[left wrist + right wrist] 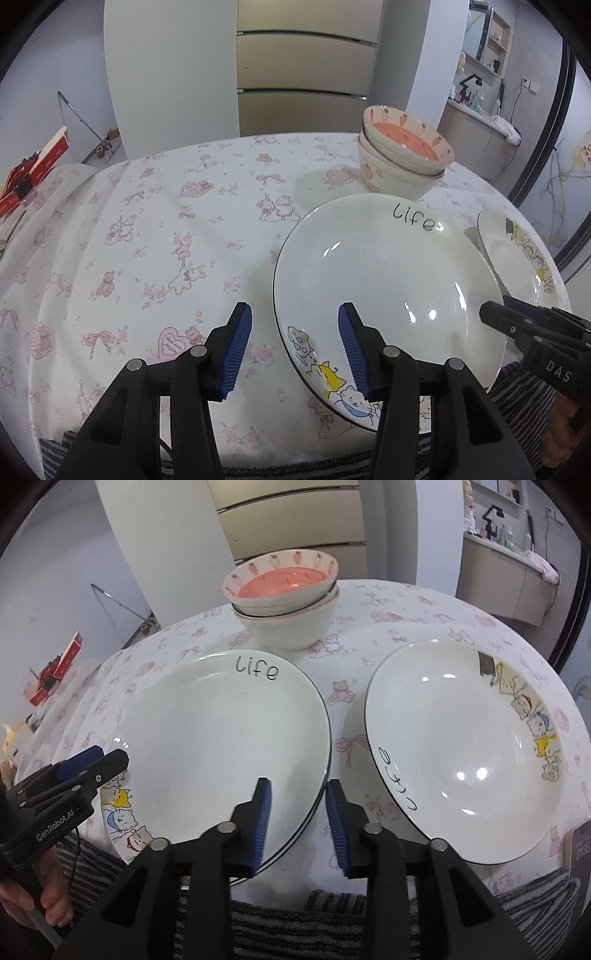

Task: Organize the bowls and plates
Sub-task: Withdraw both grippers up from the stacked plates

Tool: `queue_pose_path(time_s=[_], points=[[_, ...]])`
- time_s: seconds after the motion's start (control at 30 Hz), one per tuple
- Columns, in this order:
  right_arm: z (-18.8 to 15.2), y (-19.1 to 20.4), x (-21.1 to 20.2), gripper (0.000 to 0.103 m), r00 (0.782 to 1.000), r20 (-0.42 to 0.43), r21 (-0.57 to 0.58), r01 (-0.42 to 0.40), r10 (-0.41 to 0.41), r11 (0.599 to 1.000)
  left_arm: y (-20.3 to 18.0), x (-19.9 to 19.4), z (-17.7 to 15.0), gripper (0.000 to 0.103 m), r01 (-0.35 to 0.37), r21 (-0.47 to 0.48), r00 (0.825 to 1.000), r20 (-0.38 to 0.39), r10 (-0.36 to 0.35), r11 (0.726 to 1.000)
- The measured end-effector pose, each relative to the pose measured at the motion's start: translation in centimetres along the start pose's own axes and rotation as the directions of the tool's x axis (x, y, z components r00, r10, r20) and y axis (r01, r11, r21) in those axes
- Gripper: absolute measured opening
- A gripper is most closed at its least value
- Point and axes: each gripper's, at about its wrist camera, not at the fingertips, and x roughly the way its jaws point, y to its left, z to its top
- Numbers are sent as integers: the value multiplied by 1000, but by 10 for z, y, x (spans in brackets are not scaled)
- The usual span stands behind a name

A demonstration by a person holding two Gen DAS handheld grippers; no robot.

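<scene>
A white plate lettered "Life" with cartoon cats (388,266) (221,738) lies on top of another plate, whose rim shows just under it. My left gripper (294,310) (110,755) is open and straddles the stack's left rim without its pads touching it. My right gripper (298,782) (496,306) is also open, and the stack's right rim runs between its pads with a gap on each side. A second cartoon plate (465,746) (517,254) lies alone to the right. Stacked strawberry bowls (402,158) (288,602) stand behind the plates.
A pink-printed tablecloth (147,240) covers the round table. A phone (580,845) lies at the table's right front edge. Red boxes (37,170) sit off the far left. A person's striped clothing (314,926) runs along the front edge, and a hand (22,901) holds the left gripper.
</scene>
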Motion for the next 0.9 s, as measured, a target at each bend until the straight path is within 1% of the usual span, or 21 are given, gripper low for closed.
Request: queue_pose_path(time_s=[0.03,0.1,0.23,0.3,0.33,0.43,0.5,0.57,0.6,0.63,0.8,0.9], points=[[0,1,-2,39,1000,8,-4,-4,4,1000,0,-2,1,51,0,-2,1000,9,0,1000],[1,4,-9,40,999,39,-19,-2,3,1000,1,-8,2,51,1,-7,999,37,-1,1000],[4,6,-24,46,993,112,-35,24,-20,999,-2,-23,4,52,8,-5,995,96,-7,1000],[7,5,-31,47,989,143,-36,36,-31,999,-3,-33,5,52,17,-8,991,132,-15,1000],[8,4,-35,47,987,157,-35,43,-37,998,-4,-37,6,53,23,-7,989,148,-22,1000],[12,0,-44,49,980,195,-24,55,-49,998,-6,-51,9,62,19,2,980,198,-19,1000],[13,-4,-51,49,973,221,-14,63,-58,998,-6,-64,11,67,13,1,970,242,-13,1000],[15,-8,-59,49,964,254,-5,78,-74,997,-6,-77,13,80,19,3,958,287,-19,1000],[15,-11,-63,49,959,272,-1,87,-83,996,-6,-82,13,84,22,5,953,302,-22,1000],[17,-13,-67,49,954,286,1,93,-90,996,-7,-88,14,86,25,8,947,320,-27,1000],[22,-27,-89,50,929,358,29,90,-94,996,-14,-118,18,88,17,47,912,409,-35,999],[23,-35,-104,57,903,418,50,87,-100,995,-18,-132,19,97,21,60,892,451,-46,998]])
